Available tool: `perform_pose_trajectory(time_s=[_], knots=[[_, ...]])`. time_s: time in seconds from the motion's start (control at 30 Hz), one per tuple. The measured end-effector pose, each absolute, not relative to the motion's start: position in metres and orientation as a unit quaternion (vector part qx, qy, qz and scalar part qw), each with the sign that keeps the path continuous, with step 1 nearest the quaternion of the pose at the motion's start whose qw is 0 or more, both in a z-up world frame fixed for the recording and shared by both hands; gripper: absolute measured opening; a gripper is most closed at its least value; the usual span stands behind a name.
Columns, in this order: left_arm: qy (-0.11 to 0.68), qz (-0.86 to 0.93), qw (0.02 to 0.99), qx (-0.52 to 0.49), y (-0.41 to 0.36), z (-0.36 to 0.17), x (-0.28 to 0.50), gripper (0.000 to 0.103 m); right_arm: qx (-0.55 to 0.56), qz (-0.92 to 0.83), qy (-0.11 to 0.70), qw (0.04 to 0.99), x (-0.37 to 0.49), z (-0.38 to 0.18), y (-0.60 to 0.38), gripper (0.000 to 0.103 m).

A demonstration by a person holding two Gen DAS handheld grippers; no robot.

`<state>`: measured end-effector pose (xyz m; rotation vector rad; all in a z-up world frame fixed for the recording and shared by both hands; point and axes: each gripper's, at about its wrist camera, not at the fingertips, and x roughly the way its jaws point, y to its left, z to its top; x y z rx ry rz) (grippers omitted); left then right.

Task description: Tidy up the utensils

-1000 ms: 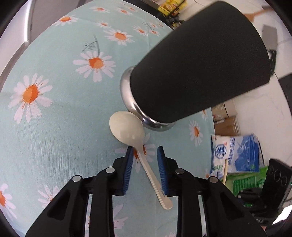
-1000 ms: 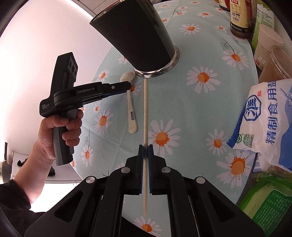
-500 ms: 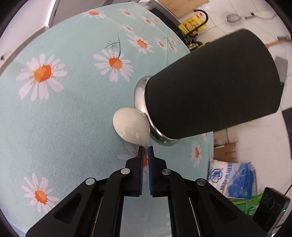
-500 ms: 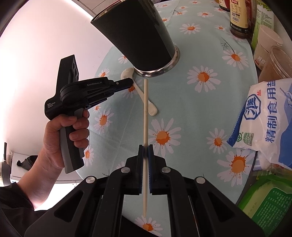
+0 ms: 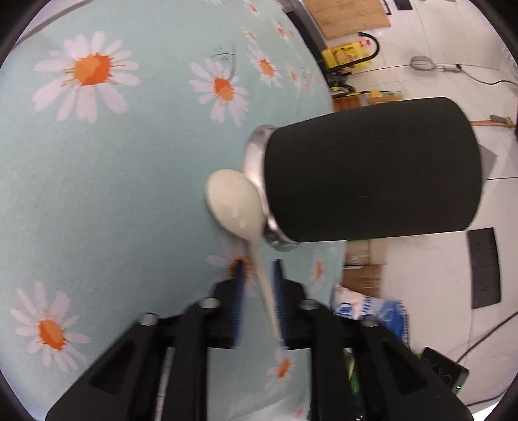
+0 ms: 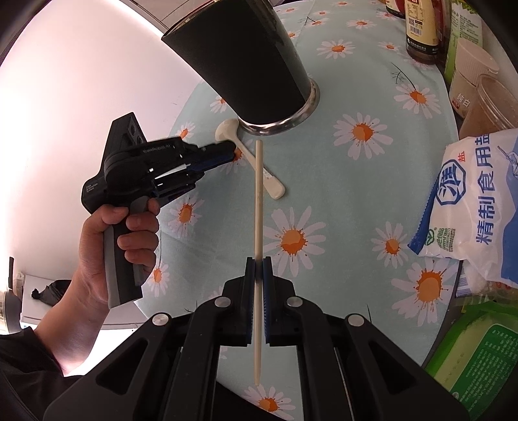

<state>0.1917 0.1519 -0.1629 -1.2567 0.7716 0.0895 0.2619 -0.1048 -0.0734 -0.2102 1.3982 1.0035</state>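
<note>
A cream spoon point(image 5: 234, 202) lies on the daisy tablecloth with its bowl against the steel base of a tall black utensil cup point(image 5: 372, 168). My left gripper point(image 5: 257, 275) is open, its jaws on either side of the spoon's handle. In the right wrist view the spoon point(image 6: 252, 158) and the cup point(image 6: 246, 61) show beyond my right gripper point(image 6: 258, 270), which is shut on a pale wooden chopstick point(image 6: 258, 207) pointing at the cup's base. The left gripper point(image 6: 226, 153) shows there too, at the spoon's neck.
A bag of salt point(image 6: 479, 207) lies at the right. Jars and a sauce bottle point(image 6: 421, 29) stand at the far right. A green packet point(image 6: 479, 353) sits at the lower right. The table edge point(image 6: 181, 107) runs close behind the cup on the left.
My left gripper was open, shut on the spoon's handle half a second ago, and now stands open again. The spoon has swung round on the cloth. My right gripper has held still.
</note>
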Motion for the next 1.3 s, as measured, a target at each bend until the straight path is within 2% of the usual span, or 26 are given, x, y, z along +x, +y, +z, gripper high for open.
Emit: perform_pose_trajectory(time_s=[0.1,0.17,0.33,0.43,0.6,0.77,0.97,1.3], knots=[[0.349,0.043,0.743,-0.569,0.148,-0.156,0.195,0.044,-0.093,0.442,0.614,0.647,0.259,-0.072,-0.104,0.006],[0.347,0.049,0.749,-0.562,0.146,-0.151,0.197,0.05,-0.092,0.442,0.613,0.649,0.259,-0.07,-0.104,0.006],[0.336,0.062,0.764,-0.547,0.144,-0.149,0.203,0.05,-0.079,0.455,0.61,0.644,0.257,-0.068,-0.11,0.006],[0.329,0.058,0.774,-0.537,0.141,-0.151,0.209,0.042,-0.076,0.454,0.611,0.645,0.256,-0.067,-0.115,0.006],[0.319,0.057,0.793,-0.516,0.138,-0.156,0.218,0.019,-0.07,0.447,0.613,0.648,0.256,-0.066,-0.124,0.006],[0.303,0.07,0.787,-0.533,0.142,-0.16,0.22,0.006,-0.068,0.439,0.616,0.651,0.257,-0.066,-0.131,0.006],[0.289,0.066,0.787,-0.542,0.142,-0.165,0.213,0.0,-0.067,0.438,0.616,0.651,0.256,-0.065,-0.131,0.006],[0.284,0.073,0.782,-0.55,0.148,-0.164,0.19,0.0,-0.068,0.449,0.61,0.649,0.262,-0.062,-0.113,0.006]])
